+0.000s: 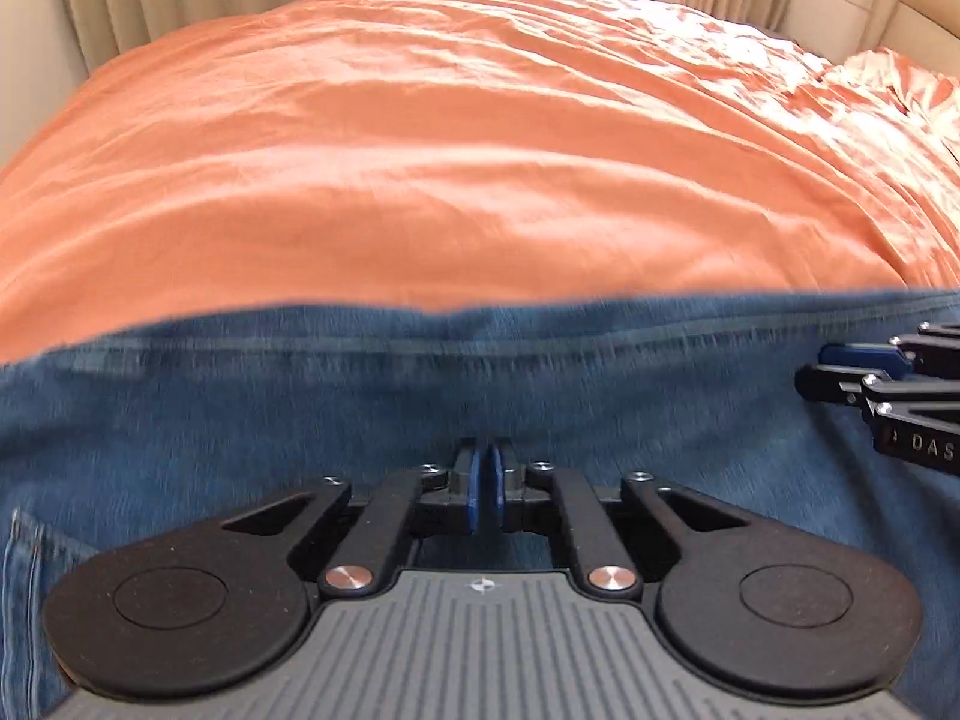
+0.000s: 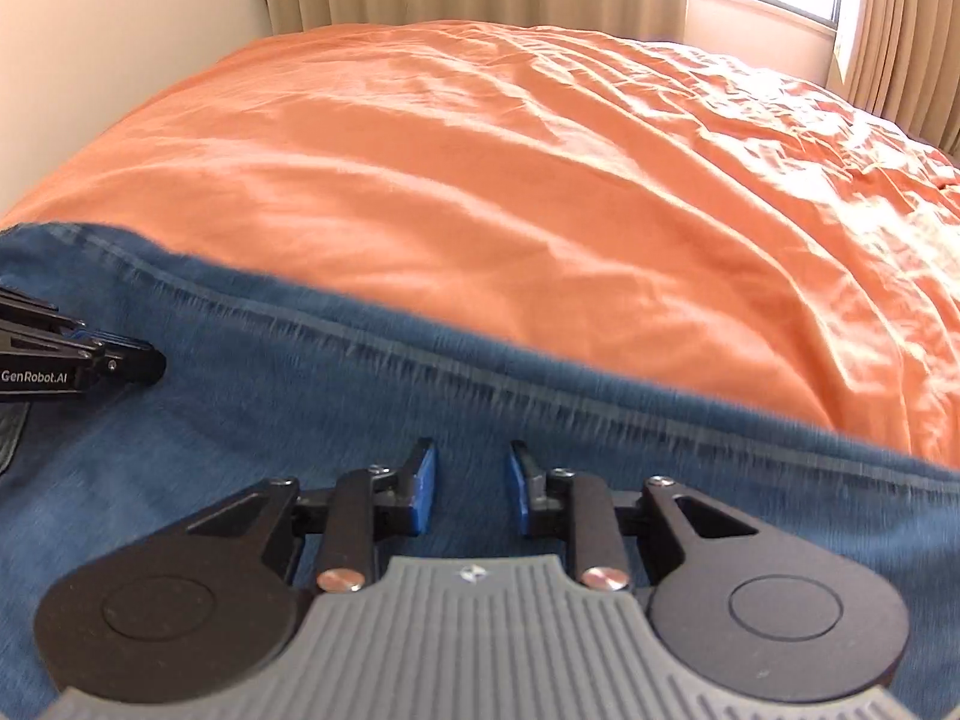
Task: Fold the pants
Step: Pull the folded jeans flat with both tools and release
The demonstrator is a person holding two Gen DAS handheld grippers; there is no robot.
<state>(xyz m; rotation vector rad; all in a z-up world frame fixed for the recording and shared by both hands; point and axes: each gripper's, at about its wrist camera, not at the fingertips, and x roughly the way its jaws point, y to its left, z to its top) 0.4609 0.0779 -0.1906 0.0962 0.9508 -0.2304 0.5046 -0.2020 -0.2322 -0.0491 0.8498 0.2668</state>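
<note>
"GenRobot.AI" on the left gripper (image 2: 129,360); "DAS", cut off, on the right gripper (image 1: 810,369)

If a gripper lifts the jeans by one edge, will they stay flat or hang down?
The jeans would likely droop: the denim lies limp and follows the bed's orange sheet. The thick seam probably resists sharp creasing. They look fairly heavy for cloth, so a shallow pinch might slip.

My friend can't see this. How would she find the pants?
Look for the big bed with the wrinkly orange bedspread. At its near edge, under both grippers, lie the blue jeans. They are the only blue denim there, with a stitched seam along their far edge.
</note>
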